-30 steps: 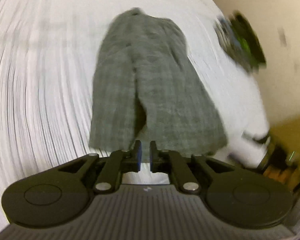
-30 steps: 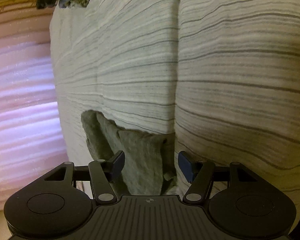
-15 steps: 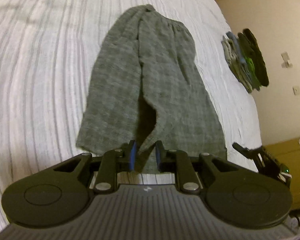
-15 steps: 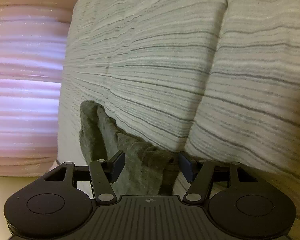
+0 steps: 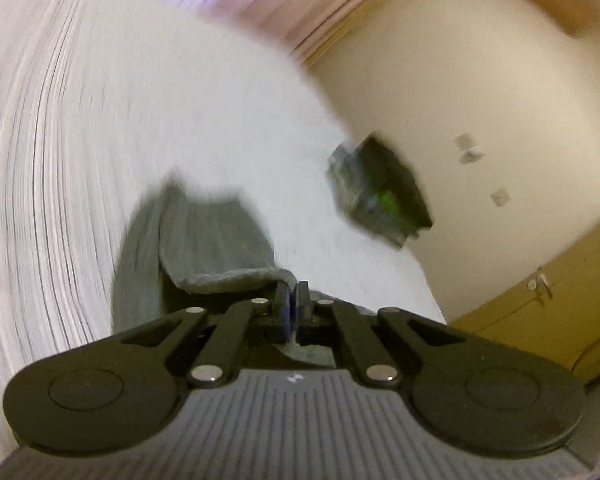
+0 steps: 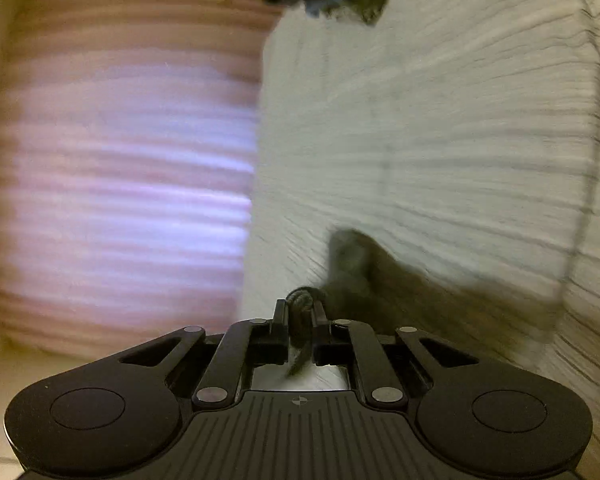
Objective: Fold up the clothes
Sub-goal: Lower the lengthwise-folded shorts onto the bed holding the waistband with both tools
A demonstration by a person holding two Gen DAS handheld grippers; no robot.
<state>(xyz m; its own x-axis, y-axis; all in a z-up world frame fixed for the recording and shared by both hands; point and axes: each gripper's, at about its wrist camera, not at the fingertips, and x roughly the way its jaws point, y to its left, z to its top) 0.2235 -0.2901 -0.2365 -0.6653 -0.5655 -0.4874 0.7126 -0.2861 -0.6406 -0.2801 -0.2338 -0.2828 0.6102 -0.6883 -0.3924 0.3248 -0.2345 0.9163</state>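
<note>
While the left gripper (image 5: 292, 294) and right gripper (image 6: 302, 312) each pinch a hem corner of the grey shorts (image 5: 204, 240) lifted off the striped bed (image 5: 60, 160), the fold is starting; next, carry both corners toward the waistband beyond.

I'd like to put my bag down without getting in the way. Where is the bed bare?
The striped bedspread is bare over its wide stretch beyond the grey garment. It is crowded near the folded pile at the bed's wall-side edge, and where the left gripper and right gripper pinch the garment.
</note>
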